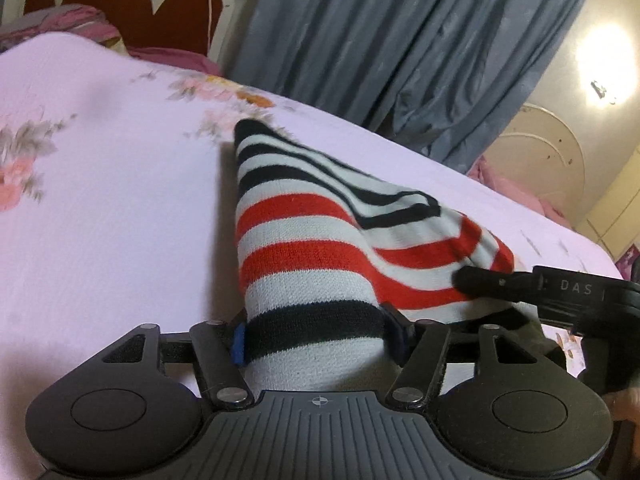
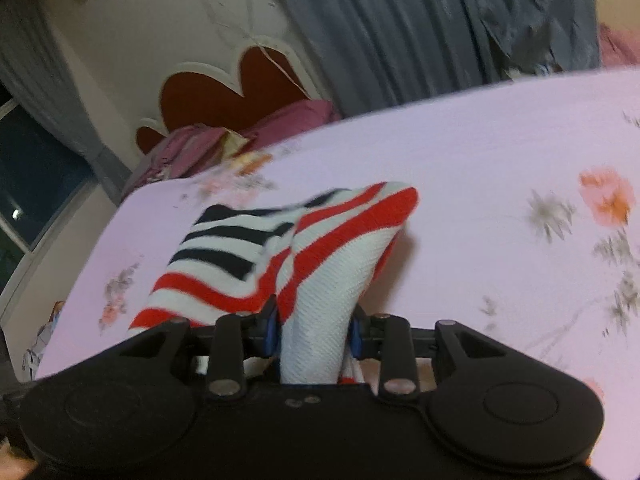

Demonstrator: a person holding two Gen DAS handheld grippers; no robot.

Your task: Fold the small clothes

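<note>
The near end of the striped knit garment drops behind the left gripper body, so its hem is hidden, and in the right wrist view the bunched white fold disappears down between the linkage arms. The flowers printed on the bed sheet are smeared with blur.

The left gripper's fingers stand fairly wide apart, clamped on a broad band of the garment at its black stripe. The right gripper has its fingers closer together, pinching a gathered fold of the same garment. Its black tip also shows in the left view, resting against the red stripes.

The garment's far end lies on the bed. Bare sheet spreads on both sides; the bed's edge runs just before the grey curtain.
</note>
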